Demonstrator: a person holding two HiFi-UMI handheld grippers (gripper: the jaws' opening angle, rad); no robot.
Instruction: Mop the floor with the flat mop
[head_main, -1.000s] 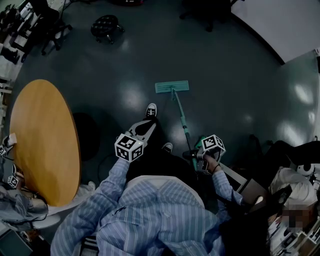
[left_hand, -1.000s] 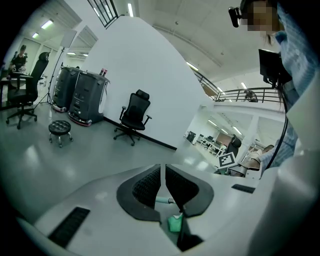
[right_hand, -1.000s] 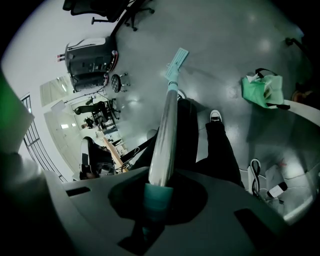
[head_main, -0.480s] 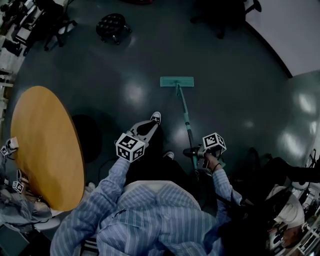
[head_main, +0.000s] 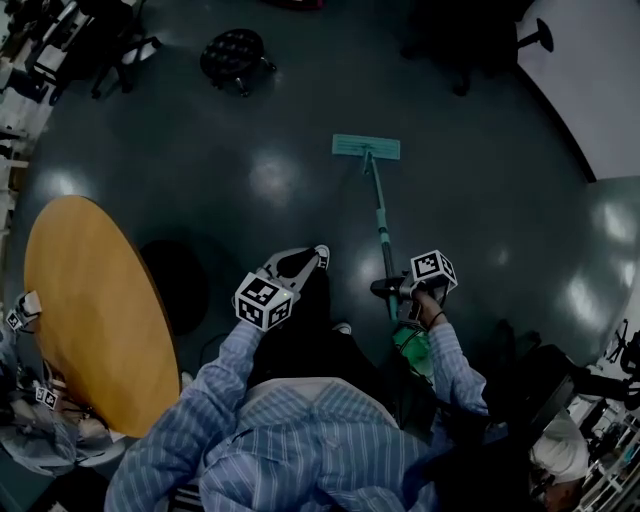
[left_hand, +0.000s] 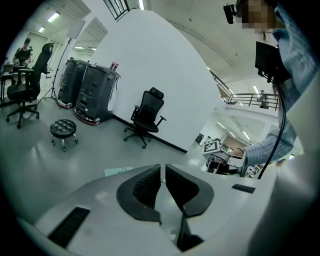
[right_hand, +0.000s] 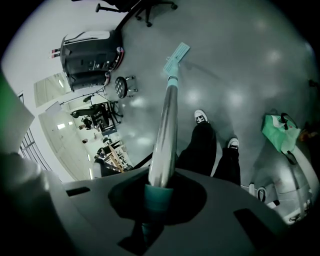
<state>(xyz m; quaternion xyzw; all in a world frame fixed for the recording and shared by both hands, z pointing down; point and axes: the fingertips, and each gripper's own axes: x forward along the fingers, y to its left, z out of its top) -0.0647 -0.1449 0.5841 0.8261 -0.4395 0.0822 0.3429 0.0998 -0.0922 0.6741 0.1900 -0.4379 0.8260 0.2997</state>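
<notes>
The flat mop's teal head lies flat on the dark grey floor ahead of me, and its pole runs back to my right gripper, which is shut on the pole near its teal grip. In the right gripper view the silver pole rises from between the jaws toward the mop head. My left gripper hangs over my leg, away from the mop, its jaws nearly touching with nothing between them.
A round wooden table stands at my left. A small wheeled stool and office chairs stand farther off. A white wall runs along the right. A green bag hangs near my right arm.
The mop head has slid forward and to the right across the floor, and my right gripper has followed with the pole. The left gripper stays shut over my leg.
</notes>
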